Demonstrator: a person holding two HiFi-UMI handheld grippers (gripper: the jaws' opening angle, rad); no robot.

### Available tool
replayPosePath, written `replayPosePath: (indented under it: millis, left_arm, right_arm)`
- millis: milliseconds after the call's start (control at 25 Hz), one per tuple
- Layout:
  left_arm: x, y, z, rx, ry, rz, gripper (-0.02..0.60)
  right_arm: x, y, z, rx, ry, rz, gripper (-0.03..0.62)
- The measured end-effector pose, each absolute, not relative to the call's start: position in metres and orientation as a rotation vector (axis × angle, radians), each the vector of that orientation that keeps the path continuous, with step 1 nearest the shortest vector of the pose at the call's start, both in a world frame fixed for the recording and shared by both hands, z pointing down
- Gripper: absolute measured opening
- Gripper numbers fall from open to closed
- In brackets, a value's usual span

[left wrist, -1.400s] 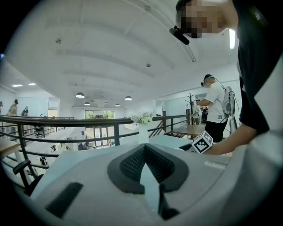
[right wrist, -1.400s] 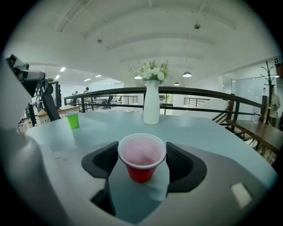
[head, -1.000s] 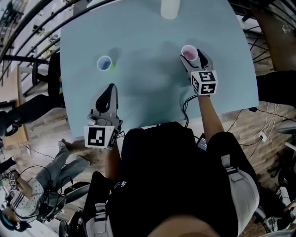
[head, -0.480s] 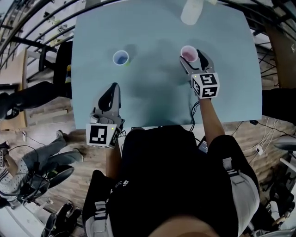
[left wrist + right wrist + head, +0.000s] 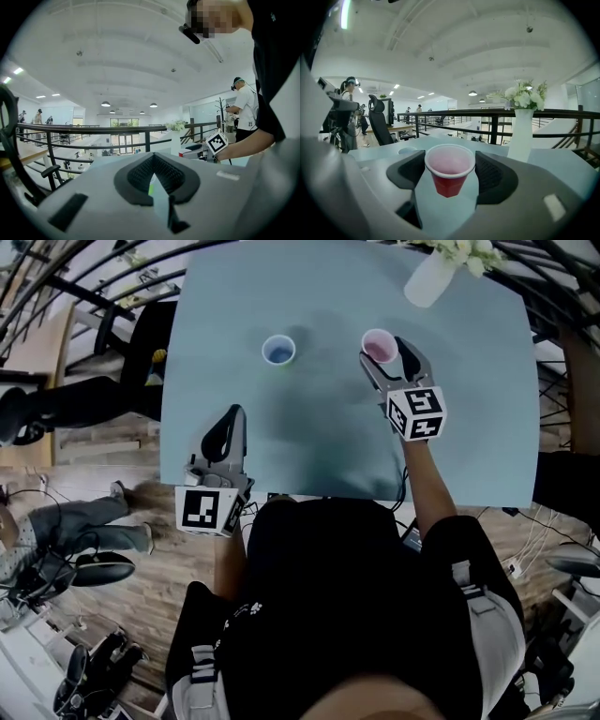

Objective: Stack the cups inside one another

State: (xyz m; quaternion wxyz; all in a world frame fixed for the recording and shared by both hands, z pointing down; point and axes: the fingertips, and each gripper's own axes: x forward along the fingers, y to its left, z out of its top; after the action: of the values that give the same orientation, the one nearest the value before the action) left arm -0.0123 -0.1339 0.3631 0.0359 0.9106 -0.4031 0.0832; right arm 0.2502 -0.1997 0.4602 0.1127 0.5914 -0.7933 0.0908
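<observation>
Your right gripper (image 5: 384,354) is spread wide. A red plastic cup with a white rim (image 5: 449,176) stands upright on the pale blue table (image 5: 309,437) between its jaws. The dark ribbed pads (image 5: 405,171) sit on either side of the cup's rim, very close to it. Whether they actually touch it cannot be told from any view. The cup's open mouth faces up and is level with the tops of the pads.

Your left gripper (image 5: 234,414) has its jaws drawn together, leaving only a thin slit between them and nothing gripped. It rests low over the near part of the table, well apart from your right gripper.

The second cup, a small plastic one that is blue inside with a green edge showing (image 5: 278,350), stands upright on the table. It is ahead of your left gripper and slightly to its right, clear of the tips. From your right gripper it lies off to the left, beyond the left jaw, and is separate from the red cup.

A white vase holding white flowers (image 5: 520,133) stands ahead and to the right of your right gripper, near the table's far edge.
</observation>
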Motion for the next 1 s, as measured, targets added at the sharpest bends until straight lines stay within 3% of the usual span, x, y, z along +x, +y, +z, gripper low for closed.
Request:
replayPosePath:
  millis: [1000]
  left_arm:
    - [-0.104,-0.128,0.359,2.687,-1.457,0.226,-0.006]
  right_arm:
    - [0.110,-0.250,0.439,1.473,-2.560,0.216,0.337]
